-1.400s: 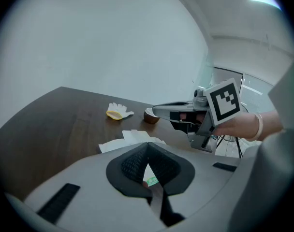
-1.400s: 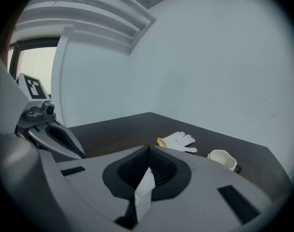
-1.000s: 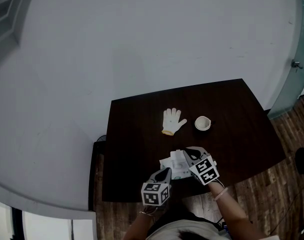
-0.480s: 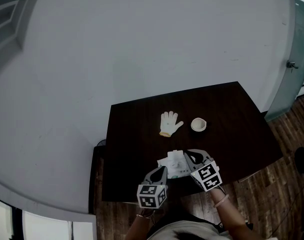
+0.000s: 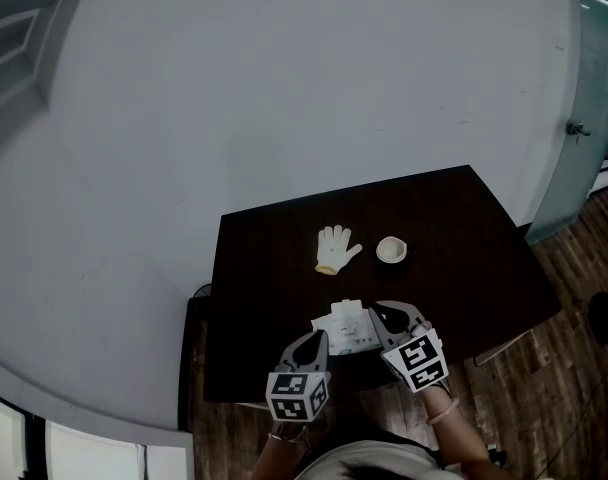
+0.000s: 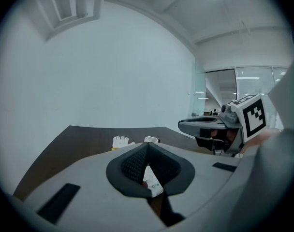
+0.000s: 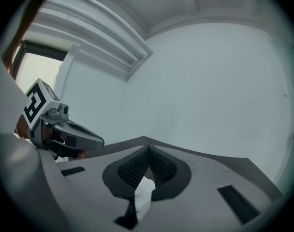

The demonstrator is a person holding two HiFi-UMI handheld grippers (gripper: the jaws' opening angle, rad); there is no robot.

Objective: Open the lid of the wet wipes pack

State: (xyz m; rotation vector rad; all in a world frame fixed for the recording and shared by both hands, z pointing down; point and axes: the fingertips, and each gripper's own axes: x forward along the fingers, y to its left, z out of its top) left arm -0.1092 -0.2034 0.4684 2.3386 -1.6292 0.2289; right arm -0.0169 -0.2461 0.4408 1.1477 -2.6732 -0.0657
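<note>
- Nearest, by the table's front edge, the left gripper is clenched on the left side of the wet wipes pack; its own view shows the dark pads pressed together with a strip of white wrapper pinched between them
- Just to the right, the right gripper is likewise clamped on the pack, its pads closed on a white edge of it in the right gripper view
- The pack sits between the two grippers, gripped from both sides over the near part of the dark table; I cannot tell whether it touches the tabletop, nor whether its lid is raised
- Further back, around mid-table, a white glove lies flat with its fingers pointing away from the person
- Near it on the right, not touching, stands a small white cup
- Beyond the table's far edge rises a plain pale wall; a wooden floor shows to the right of the table
</note>
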